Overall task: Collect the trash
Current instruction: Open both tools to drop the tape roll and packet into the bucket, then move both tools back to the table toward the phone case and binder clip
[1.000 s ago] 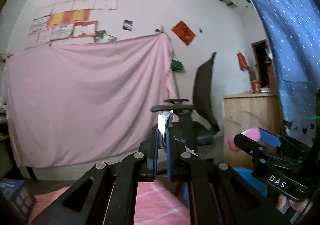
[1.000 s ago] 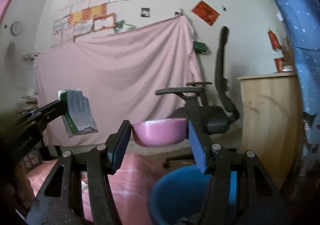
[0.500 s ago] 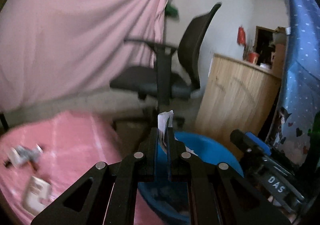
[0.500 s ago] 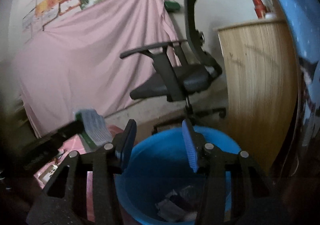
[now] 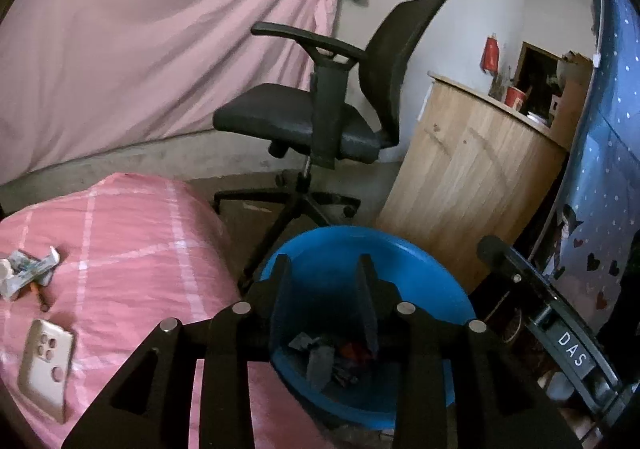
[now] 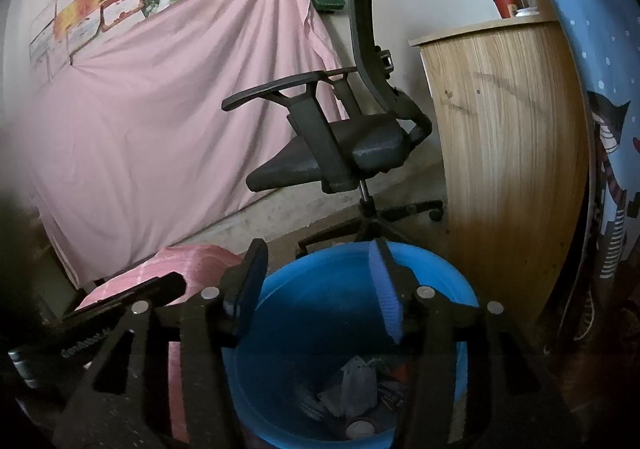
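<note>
A blue bucket stands on the floor beside the pink bed; it also shows in the right wrist view. Crumpled wrappers and paper lie at its bottom, also seen in the right wrist view. My left gripper is open and empty above the bucket. My right gripper is open and empty above the bucket too. Crumpled wrappers lie on the pink bedcover at the left.
A phone in a gold case lies on the bedcover near the wrappers. A black office chair stands behind the bucket. A wooden cabinet is to the right, a blue curtain beyond it. A pink sheet hangs on the wall.
Both grippers swung down over the bucket. The left gripper opened and the paper scrap it held is gone from its jaws. The pink bowl left the right gripper earlier.
</note>
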`<action>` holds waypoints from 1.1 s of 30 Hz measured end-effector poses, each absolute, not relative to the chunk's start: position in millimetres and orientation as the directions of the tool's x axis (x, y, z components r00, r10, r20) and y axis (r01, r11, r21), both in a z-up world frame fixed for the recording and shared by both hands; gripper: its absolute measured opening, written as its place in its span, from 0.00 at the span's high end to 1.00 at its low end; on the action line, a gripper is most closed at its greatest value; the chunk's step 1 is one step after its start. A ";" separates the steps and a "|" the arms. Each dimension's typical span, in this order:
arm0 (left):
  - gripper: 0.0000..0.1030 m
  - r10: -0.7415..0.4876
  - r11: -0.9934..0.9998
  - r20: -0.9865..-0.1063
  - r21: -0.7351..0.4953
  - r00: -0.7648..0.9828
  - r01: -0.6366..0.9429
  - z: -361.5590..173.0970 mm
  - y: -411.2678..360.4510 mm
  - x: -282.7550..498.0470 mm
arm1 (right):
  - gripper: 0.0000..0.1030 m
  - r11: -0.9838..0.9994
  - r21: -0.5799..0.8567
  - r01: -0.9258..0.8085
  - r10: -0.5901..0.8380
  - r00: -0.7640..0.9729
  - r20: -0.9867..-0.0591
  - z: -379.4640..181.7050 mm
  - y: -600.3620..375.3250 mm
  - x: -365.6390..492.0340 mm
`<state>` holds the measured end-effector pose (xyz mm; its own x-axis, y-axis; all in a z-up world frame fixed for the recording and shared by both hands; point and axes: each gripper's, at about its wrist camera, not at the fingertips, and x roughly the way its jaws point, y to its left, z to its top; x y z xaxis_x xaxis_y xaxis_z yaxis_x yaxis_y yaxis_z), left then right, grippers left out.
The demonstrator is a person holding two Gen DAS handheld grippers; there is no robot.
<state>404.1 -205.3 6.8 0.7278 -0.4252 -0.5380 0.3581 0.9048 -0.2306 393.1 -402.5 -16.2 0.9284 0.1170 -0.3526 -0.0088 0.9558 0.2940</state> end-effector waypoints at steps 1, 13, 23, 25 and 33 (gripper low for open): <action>0.73 -0.419 0.908 -0.533 -0.230 0.735 0.351 7.1 -201.3 400.9 | 0.23 0.955 0.295 -0.010 0.117 0.931 -0.345 -14.1 -401.7 391.9; 0.31 -0.285 0.953 -0.376 -0.213 0.882 0.217 46.5 -119.7 356.0 | 0.00 0.947 0.311 -0.078 0.145 0.969 -0.199 21.6 -366.1 373.3; 0.02 -0.104 0.976 -0.241 -0.213 0.965 0.052 58.0 -37.1 305.7 | 0.00 0.944 0.230 -0.234 0.254 0.966 -0.057 43.5 -299.5 356.4; 0.02 -0.064 0.981 -0.226 -0.194 0.972 0.020 56.7 -25.6 295.8 | 0.00 0.942 0.209 -0.264 0.278 0.960 -0.038 46.2 -284.9 352.9; 0.02 0.053 0.982 -0.180 -0.168 0.982 -0.083 45.4 17.3 265.4 | 0.00 0.929 0.119 -0.349 0.353 0.936 -0.008 45.5 -237.8 341.5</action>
<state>265.4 17.3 45.4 0.9823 0.0526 -0.1796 -0.0834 0.9822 -0.1684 341.5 -237.8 45.5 0.9357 0.3527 -0.0082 -0.3493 0.9294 0.1190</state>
